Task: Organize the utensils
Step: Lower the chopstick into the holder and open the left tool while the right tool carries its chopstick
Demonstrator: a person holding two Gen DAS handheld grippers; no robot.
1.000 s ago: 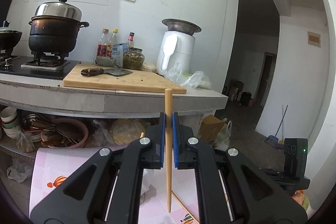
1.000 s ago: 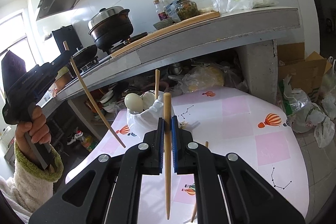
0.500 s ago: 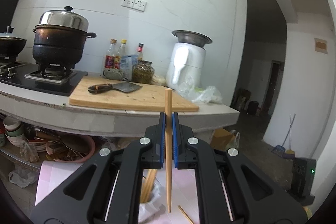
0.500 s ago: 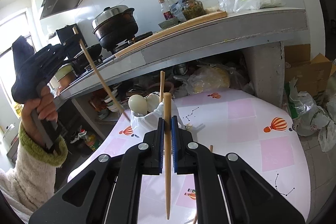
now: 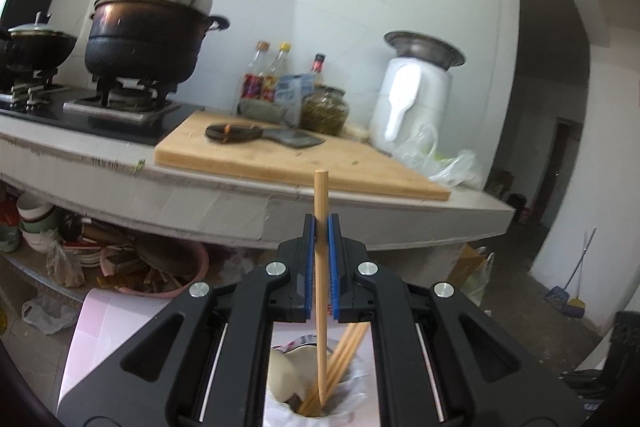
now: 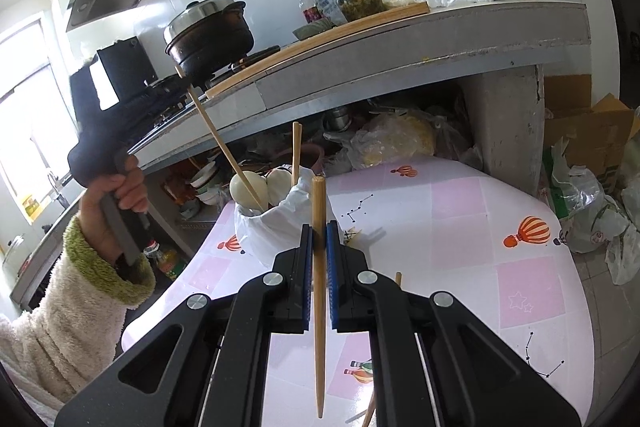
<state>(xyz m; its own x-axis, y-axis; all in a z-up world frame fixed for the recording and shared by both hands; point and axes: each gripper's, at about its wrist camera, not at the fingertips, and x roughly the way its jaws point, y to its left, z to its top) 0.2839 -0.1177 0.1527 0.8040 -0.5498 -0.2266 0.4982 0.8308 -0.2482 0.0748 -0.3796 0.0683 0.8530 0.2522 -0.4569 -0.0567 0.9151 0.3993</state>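
We see both grippers clamped on one chopstick each. Left gripper point(image 5: 320, 227) holds its chopstick point(image 5: 320, 267) tip-down inside the holder point(image 6: 276, 227) on the table point(image 6: 460, 227). Right gripper point(image 6: 319, 231) holds its chopstick point(image 6: 319, 287) above the table, near the holder.

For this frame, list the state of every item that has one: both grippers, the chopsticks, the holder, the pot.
left gripper: shut on a chopstick
left chopstick: tip dipping into the holder
right gripper: shut on a chopstick
right chopstick: held above the table, apart from the holder
utensil holder: upright, bag-lined, holding chopsticks and spoons
pot: lidded, on the stove
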